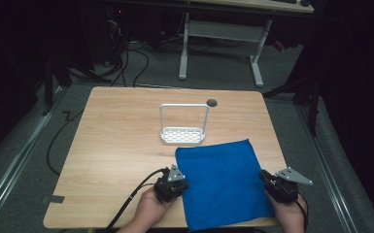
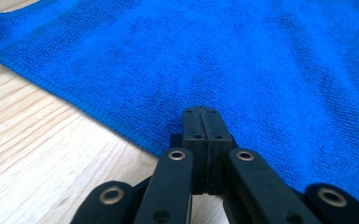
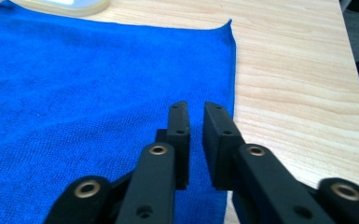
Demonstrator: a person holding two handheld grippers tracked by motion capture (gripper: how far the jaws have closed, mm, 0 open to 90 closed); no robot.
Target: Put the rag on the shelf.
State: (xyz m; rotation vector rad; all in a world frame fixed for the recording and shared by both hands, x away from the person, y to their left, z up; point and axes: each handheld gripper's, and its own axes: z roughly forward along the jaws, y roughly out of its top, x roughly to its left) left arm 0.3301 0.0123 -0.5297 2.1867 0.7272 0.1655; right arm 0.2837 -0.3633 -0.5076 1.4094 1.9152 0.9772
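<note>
Your blue cloth (image 1: 221,182) lies flat on the near right part of the tabletop (image 1: 121,145), its far edge just short of the white rack (image 1: 183,127) in the middle. You've got a claw at each side of it now. Your left claw (image 2: 201,114) sits at the cloth's left edge with its jaws pressed together; from here I can't tell whether any fabric is caught between them, since the tips seem to rest over the hem rather than bite it. Your right claw (image 3: 196,112) hovers at the right edge with a narrow gap between the jaws, nothing pinched yet.

So by my read you're right at the start: both hands are in place, but the cloth is unfolded, unlifted, not wrinkled at all. All the handling, grip on both edges and whatever comes after, is ahead of you.
</note>
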